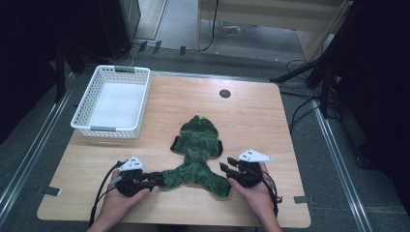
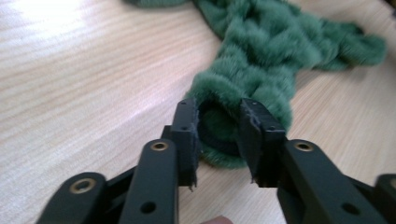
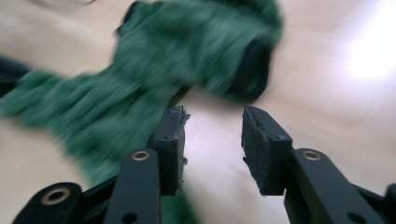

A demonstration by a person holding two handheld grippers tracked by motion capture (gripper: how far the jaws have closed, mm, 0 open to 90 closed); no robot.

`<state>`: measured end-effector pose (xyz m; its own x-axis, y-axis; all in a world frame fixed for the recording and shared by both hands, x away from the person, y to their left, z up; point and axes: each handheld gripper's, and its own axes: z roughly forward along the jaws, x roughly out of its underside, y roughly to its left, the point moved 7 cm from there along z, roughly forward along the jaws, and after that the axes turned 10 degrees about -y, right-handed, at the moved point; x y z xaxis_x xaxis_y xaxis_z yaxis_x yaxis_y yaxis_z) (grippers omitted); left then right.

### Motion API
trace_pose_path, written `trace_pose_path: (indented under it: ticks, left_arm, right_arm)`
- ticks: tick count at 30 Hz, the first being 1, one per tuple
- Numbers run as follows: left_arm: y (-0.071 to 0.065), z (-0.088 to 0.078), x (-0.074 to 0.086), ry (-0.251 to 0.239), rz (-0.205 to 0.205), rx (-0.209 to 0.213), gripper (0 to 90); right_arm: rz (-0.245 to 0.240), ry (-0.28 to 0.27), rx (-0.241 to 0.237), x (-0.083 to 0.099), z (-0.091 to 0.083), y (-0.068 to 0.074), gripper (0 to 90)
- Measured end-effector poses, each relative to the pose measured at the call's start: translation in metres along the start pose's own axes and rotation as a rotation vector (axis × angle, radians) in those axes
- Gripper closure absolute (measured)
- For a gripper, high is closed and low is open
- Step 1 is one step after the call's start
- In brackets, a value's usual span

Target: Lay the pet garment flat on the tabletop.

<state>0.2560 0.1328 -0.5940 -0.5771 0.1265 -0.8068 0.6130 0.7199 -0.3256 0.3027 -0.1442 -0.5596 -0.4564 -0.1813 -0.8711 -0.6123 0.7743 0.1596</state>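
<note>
Pale wooden tabletop (image 1: 251, 121) with a fuzzy green knitted garment (image 1: 197, 154): left claw (image 1: 155, 179) sits narrow around its sleeve cuff without clearly pinching, right claw (image 1: 227, 167) gapes empty just beside the other sleeve.

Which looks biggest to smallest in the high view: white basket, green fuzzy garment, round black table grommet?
1. White basket, largest.
2. Green fuzzy garment, close behind; it lies nearer the camera, so the gap is uncertain.
3. Round black table grommet, clearly smallest.
</note>
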Motion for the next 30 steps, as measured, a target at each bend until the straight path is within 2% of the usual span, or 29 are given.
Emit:
trace_pose_path:
  ticks: [2, 3, 6, 8, 10, 13, 15, 17, 20, 25, 30]
  left_arm:
    - [0.000, 0.000, 0.001, -0.001, 0.003, -0.007, 70.4]
    - [0.000, 0.000, 0.001, -0.001, -0.001, -0.006, 70.8]
    - [0.001, 0.000, 0.003, -0.004, -0.007, -0.007, 71.4]
    - [0.001, -0.001, 0.003, -0.001, -0.001, -0.013, 71.2]
    - [0.001, -0.002, 0.003, -0.009, 0.005, -0.024, 68.3]
    - [0.002, -0.005, 0.002, -0.038, 0.024, -0.055, 49.9]
    - [0.005, -0.010, -0.001, -0.069, 0.034, -0.079, 39.8]
    - [0.008, -0.017, -0.005, -0.104, 0.033, -0.085, 35.3]
    - [0.013, -0.027, -0.010, -0.150, 0.033, -0.110, 26.1]
    - [0.030, -0.043, -0.010, -0.183, 0.029, -0.149, 11.4]
    - [0.052, -0.063, -0.008, -0.217, -0.012, -0.163, 3.5]
  right_arm:
    - [0.015, 0.011, -0.028, 0.011, -0.008, 0.011, 59.0]
    - [-0.004, 0.017, -0.041, 0.017, -0.010, 0.016, 59.2]
    - [-0.107, 0.077, -0.019, 0.036, -0.011, 0.026, 58.6]
    - [-0.112, 0.097, -0.009, 0.042, -0.009, 0.027, 59.0]
    - [-0.099, 0.091, 0.004, 0.043, -0.009, 0.023, 58.6]
    - [-0.086, 0.056, 0.002, 0.040, -0.010, 0.019, 56.3]
    - [-0.051, 0.015, 0.000, 0.036, -0.014, 0.014, 50.4]
    - [-0.023, -0.016, 0.017, 0.032, -0.018, 0.007, 47.0]
    - [0.007, -0.046, 0.057, 0.028, -0.026, -0.006, 32.8]
    - [0.021, -0.073, 0.149, 0.025, -0.038, -0.028, 16.8]
    - [0.029, -0.076, 0.168, 0.025, -0.046, -0.040, 12.8]
